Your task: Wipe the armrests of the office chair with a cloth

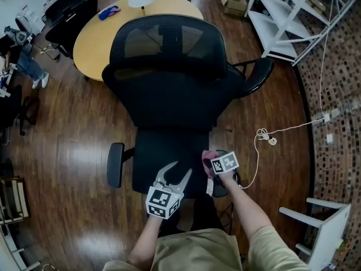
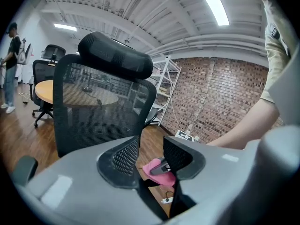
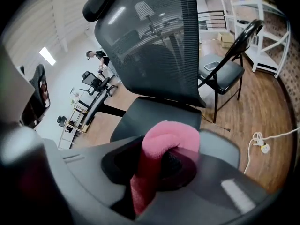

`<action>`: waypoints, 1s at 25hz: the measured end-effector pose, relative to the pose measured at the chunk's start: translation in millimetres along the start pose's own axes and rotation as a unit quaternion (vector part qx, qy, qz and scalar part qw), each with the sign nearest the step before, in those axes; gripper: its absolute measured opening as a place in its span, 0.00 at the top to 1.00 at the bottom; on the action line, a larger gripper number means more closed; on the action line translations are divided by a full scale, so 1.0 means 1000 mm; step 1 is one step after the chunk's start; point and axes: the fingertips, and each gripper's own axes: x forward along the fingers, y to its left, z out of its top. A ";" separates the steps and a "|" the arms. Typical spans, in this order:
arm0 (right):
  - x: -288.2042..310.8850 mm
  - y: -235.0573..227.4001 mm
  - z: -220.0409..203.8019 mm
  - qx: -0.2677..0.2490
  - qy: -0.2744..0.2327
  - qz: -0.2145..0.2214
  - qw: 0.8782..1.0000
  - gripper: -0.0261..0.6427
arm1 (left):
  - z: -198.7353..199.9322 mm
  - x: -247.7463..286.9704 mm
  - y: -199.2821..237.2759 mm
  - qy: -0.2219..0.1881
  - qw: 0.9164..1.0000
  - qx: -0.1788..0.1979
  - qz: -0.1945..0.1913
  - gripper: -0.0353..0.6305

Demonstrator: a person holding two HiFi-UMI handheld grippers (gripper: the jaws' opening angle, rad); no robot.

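The black office chair (image 1: 169, 83) faces away from me, its seat (image 1: 169, 151) just ahead. The left armrest (image 1: 115, 164) stands bare. My right gripper (image 1: 210, 164) is shut on a pink cloth (image 1: 207, 158) and sits over the right armrest (image 1: 221, 189), which is mostly hidden beneath it. In the right gripper view the cloth (image 3: 166, 137) bulges out from between the jaws of that gripper (image 3: 157, 165). My left gripper (image 1: 176, 174) hovers open over the seat's front edge, holding nothing. The left gripper view shows the gripper (image 2: 147, 158), the chair back (image 2: 93, 107) and the cloth (image 2: 159, 171).
A round wooden table (image 1: 98, 30) stands behind the chair. A black folding chair (image 1: 256, 75) is at the right, with white shelving (image 1: 293, 16) beyond it. A white cable (image 1: 265, 135) lies on the wood floor. A white stool (image 1: 321, 224) stands at the lower right.
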 end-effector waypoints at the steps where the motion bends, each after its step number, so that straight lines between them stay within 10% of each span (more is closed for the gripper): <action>1: 0.000 -0.005 0.009 -0.006 -0.001 0.000 1.000 0.86 | 0.000 0.003 0.000 0.001 1.000 0.000 0.002 0.73; 10: -0.009 -0.053 0.054 -0.065 0.010 -0.031 0.997 0.86 | 0.001 0.023 -0.004 0.010 1.000 -0.006 0.014 0.73; 25: -0.061 -0.118 -0.039 0.066 -0.037 -0.019 0.997 0.86 | -0.004 0.067 -0.052 0.032 0.999 0.010 -0.043 0.73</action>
